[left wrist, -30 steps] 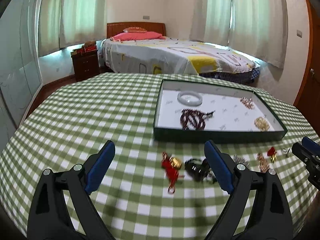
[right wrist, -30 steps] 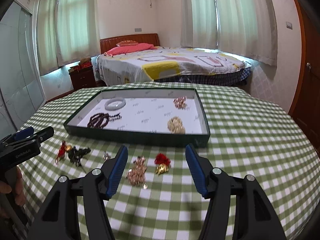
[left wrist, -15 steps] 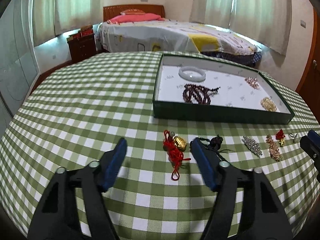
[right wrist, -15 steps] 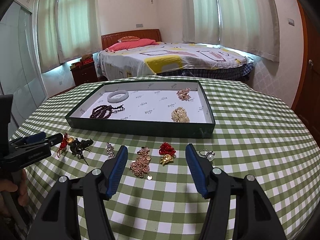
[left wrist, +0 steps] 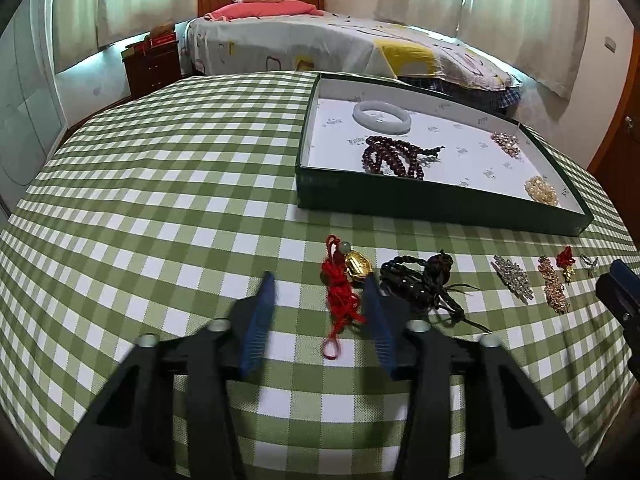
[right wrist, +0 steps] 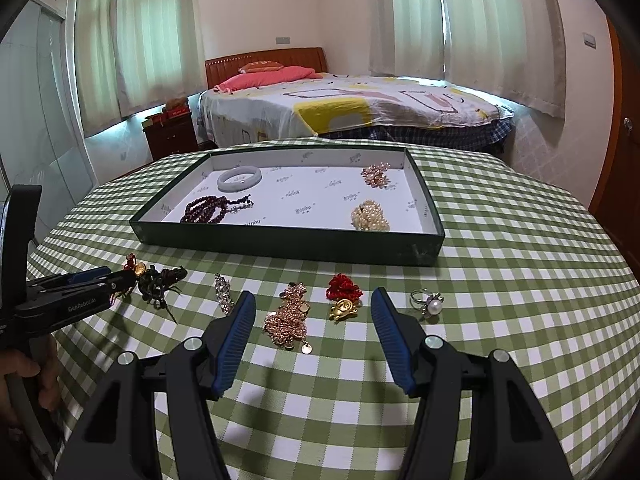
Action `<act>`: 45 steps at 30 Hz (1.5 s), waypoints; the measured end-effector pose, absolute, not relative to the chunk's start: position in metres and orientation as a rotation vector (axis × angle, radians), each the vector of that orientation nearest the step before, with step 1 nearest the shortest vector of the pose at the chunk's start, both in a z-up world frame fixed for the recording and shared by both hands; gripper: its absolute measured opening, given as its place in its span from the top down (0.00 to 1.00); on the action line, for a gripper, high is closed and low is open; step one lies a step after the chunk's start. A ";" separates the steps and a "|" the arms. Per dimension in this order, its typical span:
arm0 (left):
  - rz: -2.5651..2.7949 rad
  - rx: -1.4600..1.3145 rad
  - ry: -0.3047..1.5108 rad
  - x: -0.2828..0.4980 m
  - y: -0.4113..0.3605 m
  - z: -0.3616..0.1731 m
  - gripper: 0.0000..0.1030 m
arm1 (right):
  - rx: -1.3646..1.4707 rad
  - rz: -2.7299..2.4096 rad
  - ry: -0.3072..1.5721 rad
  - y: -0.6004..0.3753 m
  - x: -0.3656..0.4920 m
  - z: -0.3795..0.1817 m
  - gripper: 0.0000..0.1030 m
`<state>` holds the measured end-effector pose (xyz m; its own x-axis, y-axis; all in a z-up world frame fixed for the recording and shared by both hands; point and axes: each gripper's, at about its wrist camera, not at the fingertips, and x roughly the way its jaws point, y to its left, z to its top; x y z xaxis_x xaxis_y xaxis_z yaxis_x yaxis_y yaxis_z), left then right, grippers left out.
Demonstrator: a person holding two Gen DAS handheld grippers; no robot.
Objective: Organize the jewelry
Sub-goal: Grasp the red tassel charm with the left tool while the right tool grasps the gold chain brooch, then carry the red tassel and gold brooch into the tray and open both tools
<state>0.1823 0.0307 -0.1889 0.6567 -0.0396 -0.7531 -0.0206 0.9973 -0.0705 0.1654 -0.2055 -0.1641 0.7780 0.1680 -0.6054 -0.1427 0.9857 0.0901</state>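
A dark green tray (left wrist: 432, 204) (right wrist: 280, 244) with a white floor holds a pale jade bangle (left wrist: 382, 117), a dark red bead string (left wrist: 394, 156), a pink cluster (left wrist: 505, 143) and a pearl cluster (right wrist: 370, 216). In front of it lie a red cord with a gold charm (left wrist: 344, 280), a black bead piece (left wrist: 424, 280), a crystal brooch (right wrist: 223, 292), a rose-gold piece (right wrist: 290, 316), a small red-and-gold charm (right wrist: 343, 298) and a pearl ring (right wrist: 428, 305). My left gripper (left wrist: 320, 292) is open, low around the red cord. My right gripper (right wrist: 312, 308) is open around the rose-gold piece and small charm.
The round table has a green checked cloth (left wrist: 160, 208). A bed (right wrist: 352, 108) and a dark nightstand (right wrist: 170, 136) stand behind it. A wooden door (right wrist: 624, 152) is at the right. The right gripper's tip (left wrist: 618, 292) shows at the right edge of the left wrist view.
My left gripper has moved forward and down to the red cord and its fingers have narrowed. My right gripper has drawn back a little, so the pearl ring came into view.
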 end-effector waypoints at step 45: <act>-0.024 -0.114 0.733 0.159 0.038 -0.156 0.89 | 0.023 0.255 0.719 -0.185 0.175 -0.161 0.88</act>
